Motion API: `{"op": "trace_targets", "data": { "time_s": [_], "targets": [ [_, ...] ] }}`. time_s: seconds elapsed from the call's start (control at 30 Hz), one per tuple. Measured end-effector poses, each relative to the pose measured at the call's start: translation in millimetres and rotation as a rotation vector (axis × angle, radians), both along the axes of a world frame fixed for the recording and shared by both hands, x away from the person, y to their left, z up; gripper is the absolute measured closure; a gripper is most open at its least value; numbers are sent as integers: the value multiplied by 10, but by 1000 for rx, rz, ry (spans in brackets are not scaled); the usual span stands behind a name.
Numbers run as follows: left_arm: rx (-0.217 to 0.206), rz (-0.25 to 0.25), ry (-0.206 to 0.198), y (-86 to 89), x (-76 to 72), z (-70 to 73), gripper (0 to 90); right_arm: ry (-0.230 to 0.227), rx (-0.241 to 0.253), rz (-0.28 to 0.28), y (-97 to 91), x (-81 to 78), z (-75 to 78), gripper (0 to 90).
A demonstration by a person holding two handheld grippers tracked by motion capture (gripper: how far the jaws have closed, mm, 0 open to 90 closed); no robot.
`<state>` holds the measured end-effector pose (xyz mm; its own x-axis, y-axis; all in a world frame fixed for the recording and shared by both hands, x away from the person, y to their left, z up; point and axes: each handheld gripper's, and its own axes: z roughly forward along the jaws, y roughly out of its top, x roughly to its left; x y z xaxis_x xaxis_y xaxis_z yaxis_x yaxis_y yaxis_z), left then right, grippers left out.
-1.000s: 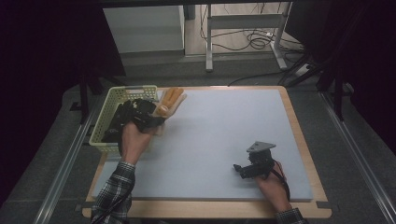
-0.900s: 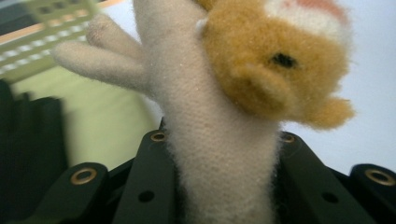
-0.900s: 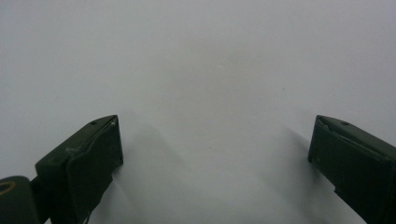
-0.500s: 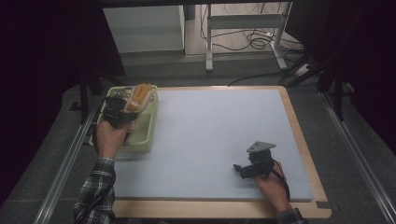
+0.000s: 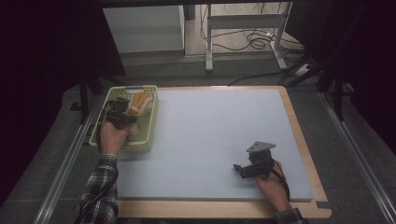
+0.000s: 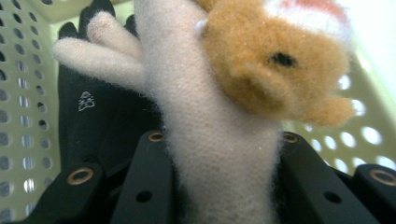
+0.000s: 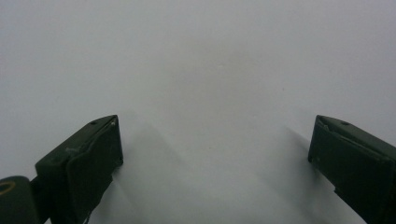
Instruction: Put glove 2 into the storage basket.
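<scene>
Black glove [image 6: 100, 123], apparently; pale mat [image 5: 219, 140]; floor cables [image 5: 254, 42].

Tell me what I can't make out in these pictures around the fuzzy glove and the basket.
- Fuzzy glove: in the left gripper view its cuff end is hidden between the left tool's jaws, and its top is cut off by the picture's edge.
- Black glove: the fuzzy glove covers much of it in that view.
- Basket: in the high view its contents are too small and dim, partly under the left hand.
- Right tool: its view is blurred.
</scene>
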<state>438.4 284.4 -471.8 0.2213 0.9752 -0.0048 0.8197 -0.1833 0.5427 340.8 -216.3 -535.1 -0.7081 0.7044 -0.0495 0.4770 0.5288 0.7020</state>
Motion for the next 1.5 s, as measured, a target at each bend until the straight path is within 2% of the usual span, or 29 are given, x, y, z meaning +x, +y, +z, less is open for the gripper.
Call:
{"op": "trace_targets", "data": {
  "time_s": [0.17,0.2,0.27,0.43,0.6,0.67,0.83,0.93,1.0,1.1,1.2,1.3,1.5],
  "targets": [
    [45,3,65,-77,166,-108,704,0,0,0,0,0,0,25],
    [71,2,73,-97,191,-114,703,0,0,0,0,0,0,25],
    [53,7,82,-115,237,-123,698,0,0,0,0,0,0,25],
    [75,-2,123,-217,350,-155,688,0,0,0,0,0,0,25],
    [67,-16,155,-326,455,-222,655,0,1,0,-1,0,0,25],
    [52,-18,180,-339,502,-275,605,0,1,0,-1,0,0,25],
    [-1,33,202,-235,526,-340,355,0,1,0,-1,0,0,25],
    [-69,24,180,-158,490,-340,249,0,1,0,-1,1,0,25],
    [-90,9,155,-150,468,-305,190,0,1,0,-1,0,0,25],
    [-66,-8,137,-160,448,-250,150,0,1,0,0,0,0,25],
    [-70,-4,122,-129,428,-194,112,0,0,0,0,0,0,25],
    [-78,-3,93,-100,398,-137,114,0,0,0,0,0,0,25],
    [-63,-13,33,-65,342,-53,115,0,0,0,0,0,0,25]
  ]
}}
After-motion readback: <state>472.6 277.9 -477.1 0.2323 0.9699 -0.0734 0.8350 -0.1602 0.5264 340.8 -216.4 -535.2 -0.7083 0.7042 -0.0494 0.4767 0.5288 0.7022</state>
